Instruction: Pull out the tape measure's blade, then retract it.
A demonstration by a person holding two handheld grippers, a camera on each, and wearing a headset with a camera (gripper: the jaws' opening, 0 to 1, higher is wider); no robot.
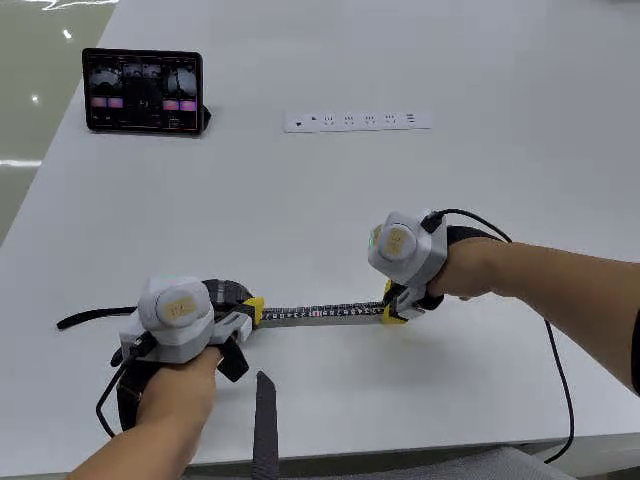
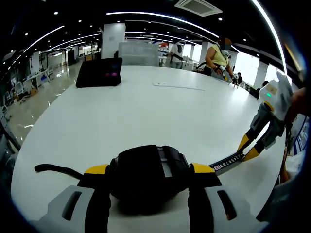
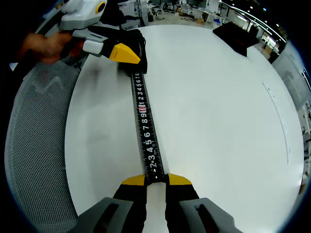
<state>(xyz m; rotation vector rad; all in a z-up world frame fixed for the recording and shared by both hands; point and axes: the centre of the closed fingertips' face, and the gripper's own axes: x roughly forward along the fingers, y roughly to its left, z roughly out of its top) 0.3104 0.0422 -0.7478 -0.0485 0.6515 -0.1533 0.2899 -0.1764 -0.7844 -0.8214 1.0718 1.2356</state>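
Observation:
A black tape measure case [image 2: 148,172] lies on the white table, clamped between the yellow-tipped fingers of my left gripper [image 2: 149,170]; in the head view the case [image 1: 228,295] sits at the lower left, under the left gripper [image 1: 240,315]. Its black blade [image 1: 320,314] with white numbers runs right across the table to my right gripper [image 1: 392,308], which is shut on the blade's end. In the right gripper view the blade [image 3: 145,126] stretches from the right gripper [image 3: 156,179] up to the case [image 3: 127,42]. A black wrist strap [image 1: 92,318] trails left of the case.
A tablet [image 1: 144,91] on a stand sits at the far left of the table, and a white power strip [image 1: 357,121] lies at the far middle. A grey mesh chair back [image 3: 36,160] stands at the near table edge. People stand in the background beyond the table.

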